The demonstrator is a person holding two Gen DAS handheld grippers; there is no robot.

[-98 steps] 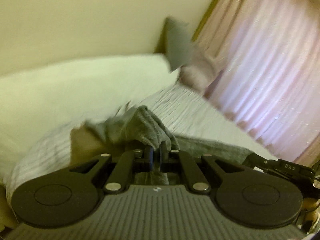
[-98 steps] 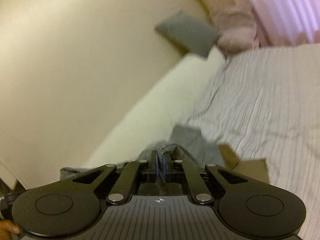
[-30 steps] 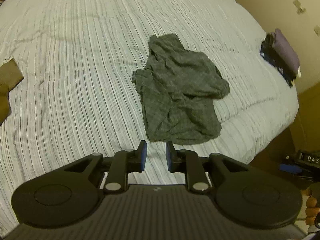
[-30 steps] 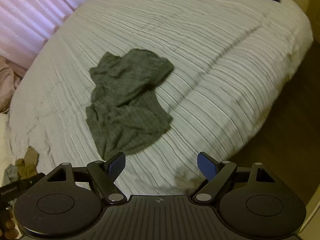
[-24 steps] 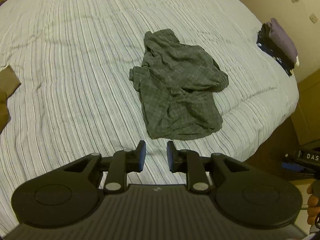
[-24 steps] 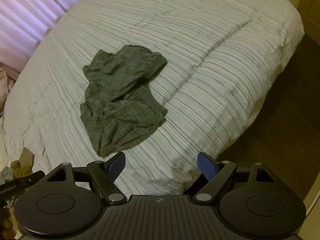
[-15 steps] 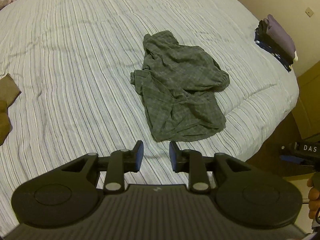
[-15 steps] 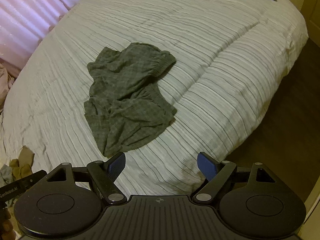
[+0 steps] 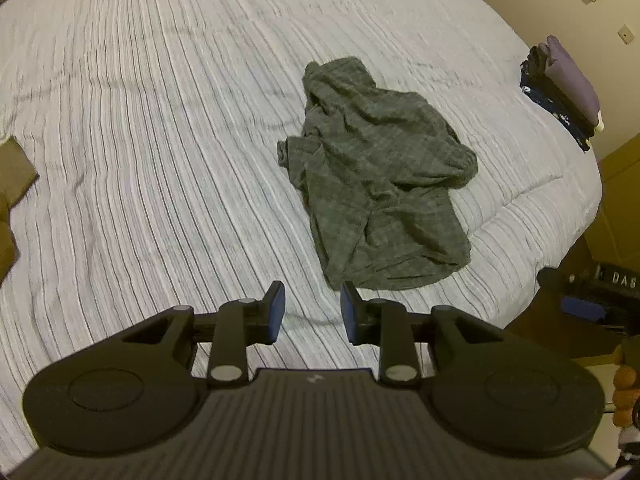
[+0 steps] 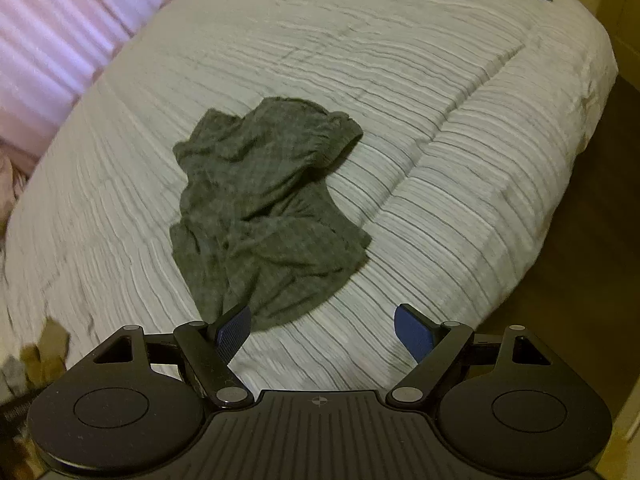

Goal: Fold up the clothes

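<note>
Opening with nothing between its jaws, the left gripper (image 9: 312,308) hung above the grey garment (image 9: 380,184), crumpled mid-bed on the striped bedspread (image 9: 140,140); the right gripper (image 10: 322,330) gaped empty. Best pinch two near hem corners, then spread flat.

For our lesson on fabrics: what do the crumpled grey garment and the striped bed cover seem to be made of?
Grey garment: probably a thin woven or knit cloth, matte, with a faint check; it lies in soft folds and gathers.
Bed cover: seemingly a padded, ribbed textile, pale with fine dark stripes, matte; it puffs up and dents along a seam. The exact fibres cannot be told.
</note>
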